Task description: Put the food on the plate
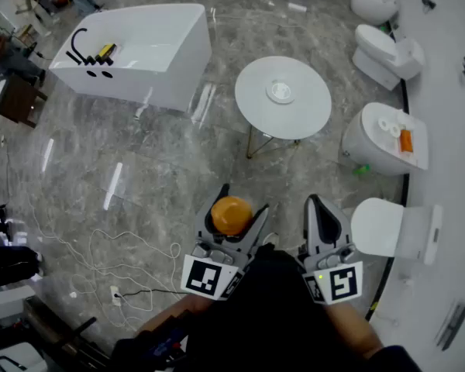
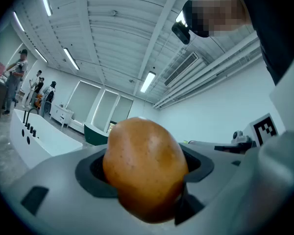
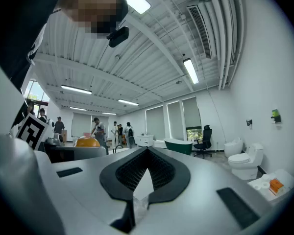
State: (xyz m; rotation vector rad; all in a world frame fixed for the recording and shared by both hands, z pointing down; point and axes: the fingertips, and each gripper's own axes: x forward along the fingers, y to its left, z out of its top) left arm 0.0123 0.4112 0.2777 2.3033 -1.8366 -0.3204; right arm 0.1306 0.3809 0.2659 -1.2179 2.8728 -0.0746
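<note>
Head view: smooth rounded potato [image 1: 231, 214]

1. One piece of food [image 1: 231, 215], orange-brown and rounded.
2. One plate [image 1: 280, 92], white, on the one round white desk [image 1: 310, 118] at far centre.
3. Two grippers: the left gripper [image 1: 245, 198] and the right gripper [image 1: 311, 201].
4. Two marker cubes, one per gripper: the left cube [image 1: 204, 276] and the right cube [image 1: 341, 281].
5. Four white toilets down the right side: the far toilet [image 1: 372, 2], second toilet [image 1: 387, 49], third toilet [image 1: 376, 146] and near toilet [image 1: 387, 227].
6. Two bathtubs: a white bathtub [image 1: 147, 45] at far left and a dark green bathtub [image 3: 179, 146], seen in the right gripper view.
7. One black office chair [image 3: 204, 141].
8. One small orange object [image 1: 405, 140] on the third toilet.
9. Several people [image 2: 17, 80] at far left, too small to count.
</note>
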